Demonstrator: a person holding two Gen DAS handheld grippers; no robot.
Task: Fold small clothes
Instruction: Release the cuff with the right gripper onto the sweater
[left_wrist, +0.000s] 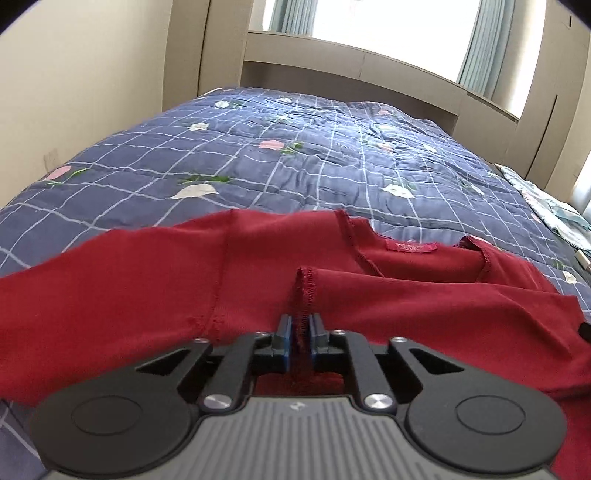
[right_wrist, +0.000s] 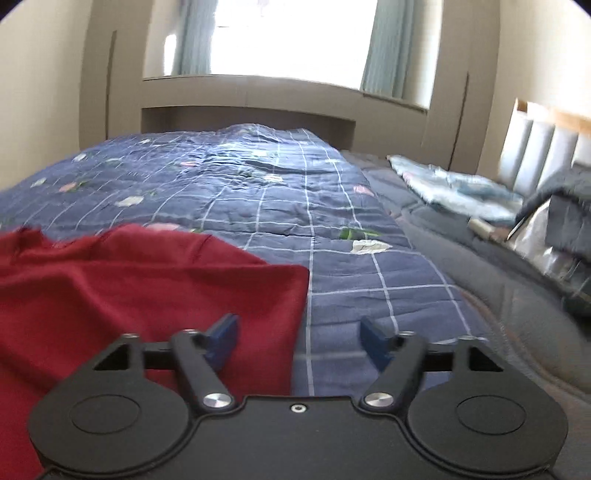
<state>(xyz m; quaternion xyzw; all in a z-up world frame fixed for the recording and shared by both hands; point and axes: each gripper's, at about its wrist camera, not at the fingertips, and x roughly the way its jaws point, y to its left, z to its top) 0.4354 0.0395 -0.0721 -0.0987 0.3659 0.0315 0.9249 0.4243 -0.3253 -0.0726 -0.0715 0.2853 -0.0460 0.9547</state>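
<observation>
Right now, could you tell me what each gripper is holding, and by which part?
The left gripper is shut on the red shirt, pinching a stitched hem edge. The right gripper is open and holds nothing, over the shirt's edge.

Red shirt (left_wrist: 258, 280) lies rumpled on the bed (neck label showing).

We are looking low along the bed (left_wrist: 295, 147) from each hand-held gripper, both views facing the bright window (right_wrist: 288, 37) at the top of frame. We are sharing the red garment (left_wrist: 147, 295) close below and the blue checked quilt (right_wrist: 295, 206) beyond.
</observation>
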